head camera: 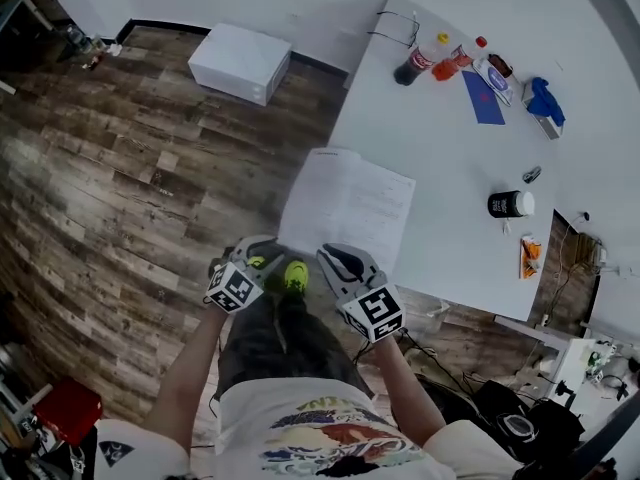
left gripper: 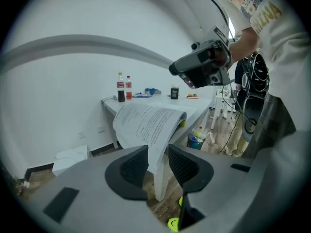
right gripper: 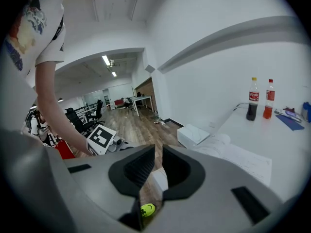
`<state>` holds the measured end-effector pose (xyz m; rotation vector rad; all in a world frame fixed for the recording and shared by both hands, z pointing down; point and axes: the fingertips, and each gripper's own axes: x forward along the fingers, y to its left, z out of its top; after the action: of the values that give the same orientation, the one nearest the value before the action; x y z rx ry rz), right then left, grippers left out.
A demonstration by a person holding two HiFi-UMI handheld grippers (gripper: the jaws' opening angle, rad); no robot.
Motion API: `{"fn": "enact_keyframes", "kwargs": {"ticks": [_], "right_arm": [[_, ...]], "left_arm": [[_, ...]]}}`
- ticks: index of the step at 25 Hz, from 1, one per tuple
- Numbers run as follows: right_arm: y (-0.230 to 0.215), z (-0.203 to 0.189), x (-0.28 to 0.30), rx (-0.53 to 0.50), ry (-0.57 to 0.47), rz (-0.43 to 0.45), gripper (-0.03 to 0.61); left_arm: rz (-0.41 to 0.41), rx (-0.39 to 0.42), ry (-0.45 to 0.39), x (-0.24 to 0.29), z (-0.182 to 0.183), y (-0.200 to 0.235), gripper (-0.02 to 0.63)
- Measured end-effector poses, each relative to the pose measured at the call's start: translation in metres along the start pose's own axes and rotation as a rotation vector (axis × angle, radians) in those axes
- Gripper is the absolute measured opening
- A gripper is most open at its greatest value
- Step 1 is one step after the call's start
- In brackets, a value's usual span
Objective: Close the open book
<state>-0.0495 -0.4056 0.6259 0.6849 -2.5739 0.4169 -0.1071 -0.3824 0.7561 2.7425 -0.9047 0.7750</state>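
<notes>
Head view: book (head camera: 345, 208) open, flat; left gripper view shows pages drooping off table (head camera: 430, 118). Left gripper (left gripper: 158, 152) wide, right gripper (right gripper: 159, 152) narrow, both empty.

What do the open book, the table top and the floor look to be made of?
Open book: thin matte white paper, printed; its pages curl and droop over the edge. Table top: smooth white, faint sheen, probably laminate or painted board. Floor: brown planks with visible grain, wood or wood-look laminate.

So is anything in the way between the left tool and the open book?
No, nothing visible. The book droops over the table edge straight ahead of the left tool, whose jaws stand apart. The bottles stand far behind it.
</notes>
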Motion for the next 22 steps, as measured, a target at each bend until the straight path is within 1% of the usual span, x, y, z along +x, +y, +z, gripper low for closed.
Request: {"fn": "enact_keyframes", "kwargs": {"ticks": [6, 12, 17, 22], "right_arm": [[-0.004, -0.008, 0.018, -0.008, 0.032, -0.001, 0.034], [-0.007, -0.014, 0.03, -0.011, 0.061, -0.002, 0.034], [-0.006, -0.013, 0.034, -0.027, 0.085, 0.002, 0.034], [-0.012, -0.011, 0.034, -0.021, 0.089, -0.018, 0.034]], "left_arm": [[0.019, 0.041, 0.029, 0.014, -0.033, 0.011, 0.118], [0.04, 0.045, 0.045, 0.026, -0.057, 0.017, 0.123], [0.059, 0.045, 0.055, 0.036, -0.073, 0.02, 0.123], [0.073, 0.037, 0.05, 0.049, -0.079, 0.026, 0.123]]}}
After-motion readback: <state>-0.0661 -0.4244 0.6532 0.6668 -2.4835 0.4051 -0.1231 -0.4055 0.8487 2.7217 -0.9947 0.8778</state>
